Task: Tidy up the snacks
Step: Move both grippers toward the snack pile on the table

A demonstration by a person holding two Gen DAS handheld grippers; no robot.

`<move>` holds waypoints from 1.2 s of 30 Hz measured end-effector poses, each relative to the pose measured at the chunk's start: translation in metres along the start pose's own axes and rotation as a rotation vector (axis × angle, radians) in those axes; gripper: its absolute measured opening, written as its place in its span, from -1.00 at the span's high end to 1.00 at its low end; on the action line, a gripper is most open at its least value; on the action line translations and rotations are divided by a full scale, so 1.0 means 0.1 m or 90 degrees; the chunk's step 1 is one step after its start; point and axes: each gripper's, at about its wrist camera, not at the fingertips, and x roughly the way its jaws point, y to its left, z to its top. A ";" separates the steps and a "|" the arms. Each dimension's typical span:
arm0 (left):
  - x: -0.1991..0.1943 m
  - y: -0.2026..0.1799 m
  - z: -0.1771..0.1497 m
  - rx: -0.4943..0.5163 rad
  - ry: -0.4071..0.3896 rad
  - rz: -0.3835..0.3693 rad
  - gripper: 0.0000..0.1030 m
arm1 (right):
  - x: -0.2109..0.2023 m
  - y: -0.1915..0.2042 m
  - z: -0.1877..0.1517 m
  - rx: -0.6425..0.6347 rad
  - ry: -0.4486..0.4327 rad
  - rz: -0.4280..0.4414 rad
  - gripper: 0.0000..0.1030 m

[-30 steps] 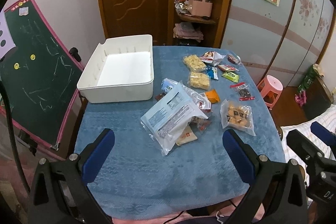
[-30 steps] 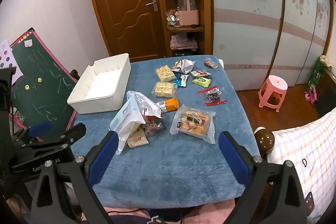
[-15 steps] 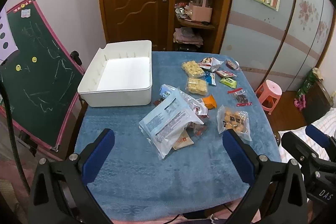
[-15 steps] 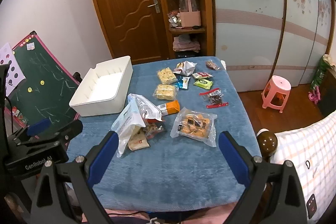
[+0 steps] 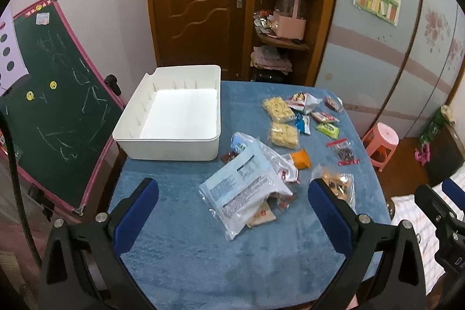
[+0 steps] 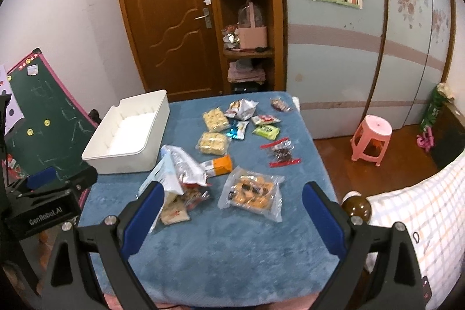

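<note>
Several snack packets lie scattered on a table with a blue cloth (image 5: 203,252). A large pale blue bag (image 5: 244,191) tops a small pile near the middle. Right of it lies a clear bag of orange cakes (image 6: 251,192), with two yellow cracker packs (image 6: 213,132) farther back. An empty white bin (image 5: 174,118) stands at the back left. My left gripper (image 5: 232,211) hovers open above the near edge, nothing between its fingers. Likewise my right gripper (image 6: 232,217) is open and holds nothing, over the near right part of the table.
A green chalkboard (image 5: 49,95) leans at the table's left side. A pink stool (image 6: 370,138) stands on the floor to the right, beside a checked bed cover (image 6: 421,217). A wooden door and corner shelf (image 6: 247,28) are behind the table.
Both grippers have pulled back and risen a little, so the table and snacks look smaller and farther. Nothing on the table has moved.
</note>
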 end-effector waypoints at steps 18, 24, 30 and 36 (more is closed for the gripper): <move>0.25 0.14 0.09 0.017 0.051 0.013 -0.99 | 0.14 0.01 0.10 -0.027 0.018 0.009 -0.88; 0.26 0.11 0.08 0.036 0.051 0.032 -0.99 | 0.15 0.02 0.11 -0.030 0.016 0.008 -0.88; 0.30 0.14 0.09 0.027 0.062 0.012 -0.99 | 0.20 0.01 0.12 -0.027 0.029 0.010 -0.88; 0.37 0.18 0.08 0.021 0.077 0.017 -0.99 | 0.28 0.03 0.09 -0.036 0.042 0.007 -0.88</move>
